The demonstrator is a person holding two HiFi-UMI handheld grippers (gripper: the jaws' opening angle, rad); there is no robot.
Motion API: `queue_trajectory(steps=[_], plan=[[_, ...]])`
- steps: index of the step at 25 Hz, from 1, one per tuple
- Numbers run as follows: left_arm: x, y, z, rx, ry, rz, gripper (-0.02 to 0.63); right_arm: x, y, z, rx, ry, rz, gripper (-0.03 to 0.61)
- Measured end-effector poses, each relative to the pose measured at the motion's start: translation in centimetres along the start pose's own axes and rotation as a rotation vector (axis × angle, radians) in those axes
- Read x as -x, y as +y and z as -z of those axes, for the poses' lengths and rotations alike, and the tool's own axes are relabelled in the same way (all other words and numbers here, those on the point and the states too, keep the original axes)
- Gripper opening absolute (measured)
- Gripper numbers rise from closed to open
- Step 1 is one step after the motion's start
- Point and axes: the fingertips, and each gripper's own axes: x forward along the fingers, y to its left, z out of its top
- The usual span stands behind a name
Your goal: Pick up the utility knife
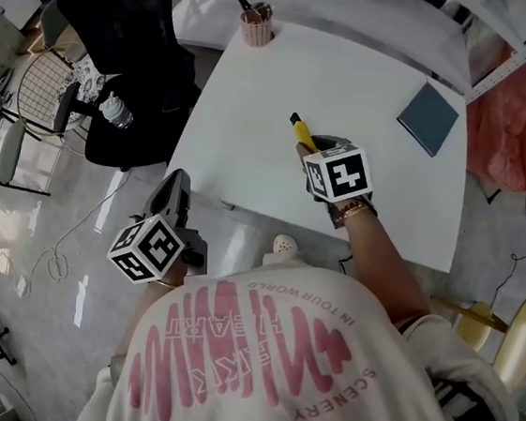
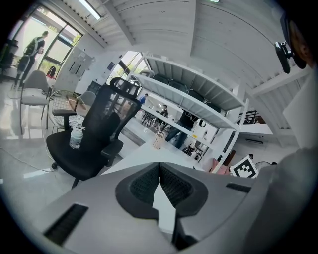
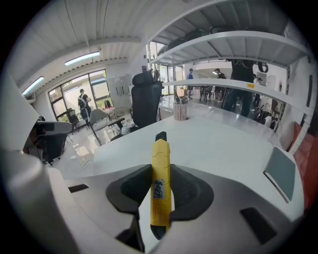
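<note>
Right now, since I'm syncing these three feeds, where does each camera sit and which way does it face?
Head view: on the person's head, looking steeply down at the white table; the shirt, right forearm, left gripper and right gripper show.
Left gripper view: rides the left gripper, facing the black chair and table beyond its own shut, empty jaws.
Right gripper view: rides the right gripper, facing across the table over its jaws, shut on the utility knife.
Shared: all three show the pen cup.
</note>
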Motion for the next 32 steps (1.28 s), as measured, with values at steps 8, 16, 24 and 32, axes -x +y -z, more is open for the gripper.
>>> queue_trajectory(steps=[8, 16, 24, 32], plan=[[0.2, -0.7, 0.6, -0.018, 0.019, 0.059, 0.025, 3.1, 0.7, -1.6, -0.056, -0.206, 0.072, 0.129], [0.8, -2.7, 1.2, -0.044, 0.029, 0.13, 0.025, 7.8, 1.3, -2.3, -0.08, -0.374, 0.13, 0.13], [2.6, -5.0, 1.1, -0.09, 0.017, 0.206, 0.025, 12.5, 3.5, -2.3, -0.075, -0.509, 0.177, 0.13], [5.0, -7.6, 1.5, -0.145, -0.002, 0.285, 0.025, 16.5, 5.3, 0.0, -0.25, -0.596, 0.164, 0.13]])
